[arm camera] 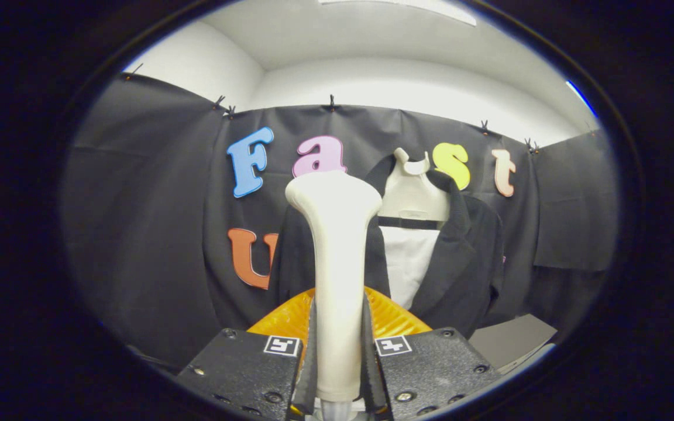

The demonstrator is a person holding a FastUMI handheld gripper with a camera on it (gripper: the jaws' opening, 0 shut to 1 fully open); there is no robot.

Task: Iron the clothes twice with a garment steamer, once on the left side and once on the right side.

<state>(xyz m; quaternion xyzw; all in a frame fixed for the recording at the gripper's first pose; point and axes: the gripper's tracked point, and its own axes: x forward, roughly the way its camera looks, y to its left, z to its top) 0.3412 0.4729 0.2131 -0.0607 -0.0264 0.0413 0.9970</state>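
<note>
Squarely, the jaws grip the upright garment steamer [337,275] handle, just before the hung black jacket [460,263]

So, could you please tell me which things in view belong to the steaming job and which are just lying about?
Part of the job:
- garment steamer, clamped upright between the fingers of the gripper
- black jacket on a hanger, beyond the steamer
- white hanger holding it

Not part of it:
- orange ribbed piece behind the fingers
- grey surface below the jacket
</note>
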